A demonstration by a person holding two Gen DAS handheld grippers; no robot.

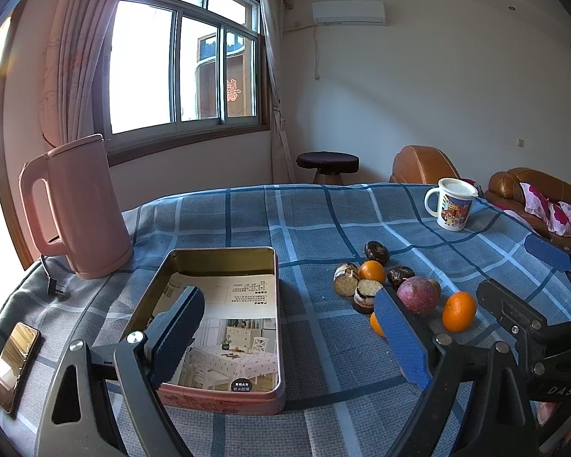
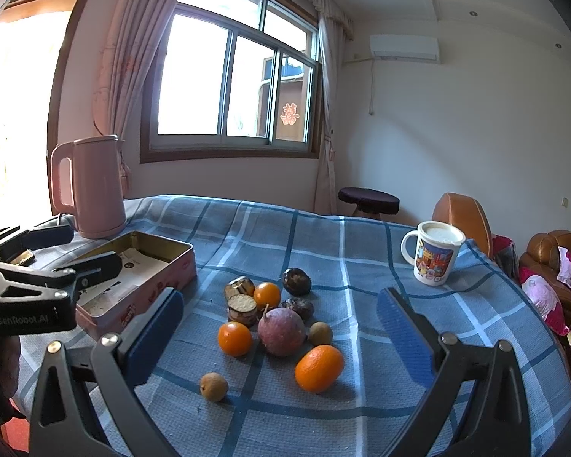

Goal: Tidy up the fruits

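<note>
At the far left of the left wrist view a phone (image 1: 14, 366) lies flat on the blue checked tablecloth (image 1: 323, 213), with a pink kettle (image 1: 80, 205) standing above it in the frame. Right of these sits the open pink tin (image 1: 224, 327) (a printed leaflet lines its bottom). The left gripper (image 1: 289, 337) hangs over the tin's near end with its jaws spread wide and nothing between them; one pad sits inside the tin's outline, the other covers part of the fruit pile.

In the right wrist view the tin (image 2: 141, 282) is at middle left, and the fruit cluster lies just right of it at frame centre: a purple passion fruit (image 2: 281, 330) in the middle, three small oranges (image 2: 318, 368) around it, two dark wrinkled fruits (image 2: 296, 281) behind, and two tan round fruits, possibly longans (image 2: 214, 386), though the picture is too soft to be sure. Two cut brown chunks (image 2: 242, 307) touch the pile's left side. The right gripper (image 2: 279, 337) frames the pile, jaws wide apart, holding nothing. A cartoon mug (image 2: 434, 257) stands at upper right, well apart from the fruit.
</note>
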